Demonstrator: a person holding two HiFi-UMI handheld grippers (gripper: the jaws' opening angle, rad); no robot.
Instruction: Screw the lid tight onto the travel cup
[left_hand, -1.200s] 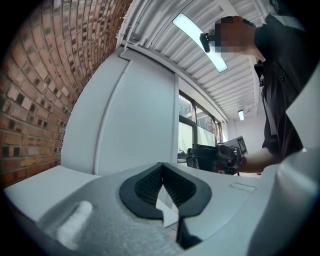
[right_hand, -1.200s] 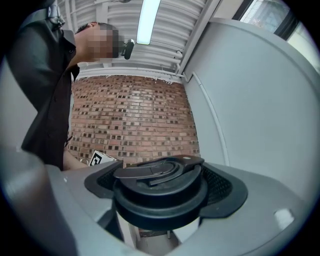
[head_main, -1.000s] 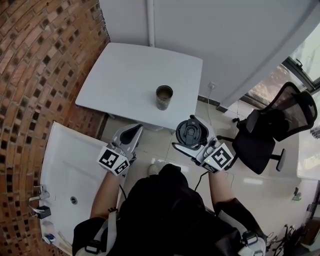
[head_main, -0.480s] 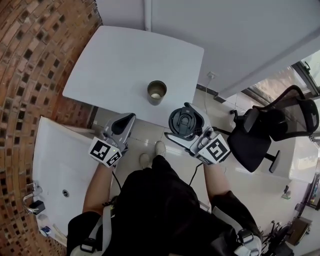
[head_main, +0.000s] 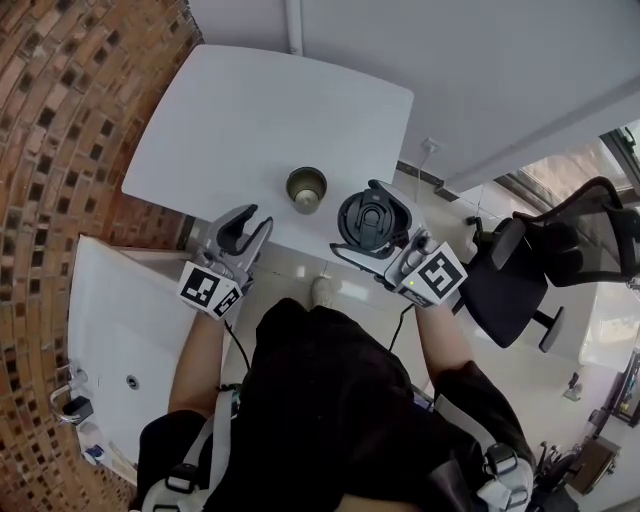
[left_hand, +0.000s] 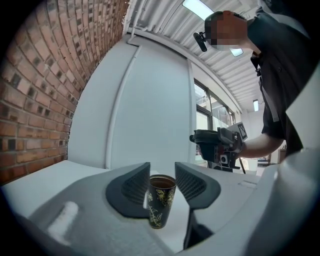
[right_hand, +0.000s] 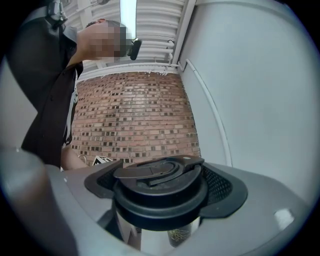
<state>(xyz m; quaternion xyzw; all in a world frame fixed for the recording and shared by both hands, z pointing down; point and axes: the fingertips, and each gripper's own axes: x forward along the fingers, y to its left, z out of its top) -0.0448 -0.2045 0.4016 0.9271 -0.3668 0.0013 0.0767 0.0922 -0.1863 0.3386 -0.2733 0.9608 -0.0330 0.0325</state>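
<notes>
Head view: the left gripper (head_main: 245, 228) and right gripper (head_main: 372, 222) pointed toward 12 o'clock; the open travel cup (head_main: 306, 189) stood near the table's (head_main: 250, 100) 6 o'clock edge. Left gripper view: jaws, just opening, held nothing. Right gripper view: jaws clamped the lid (right_hand: 160, 197).

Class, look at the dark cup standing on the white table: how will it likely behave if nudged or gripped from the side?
The cup is tall, open and narrower at its base, so it probably tips rather than slides. Its glossy wall looks rigid but possibly slippery.
</notes>
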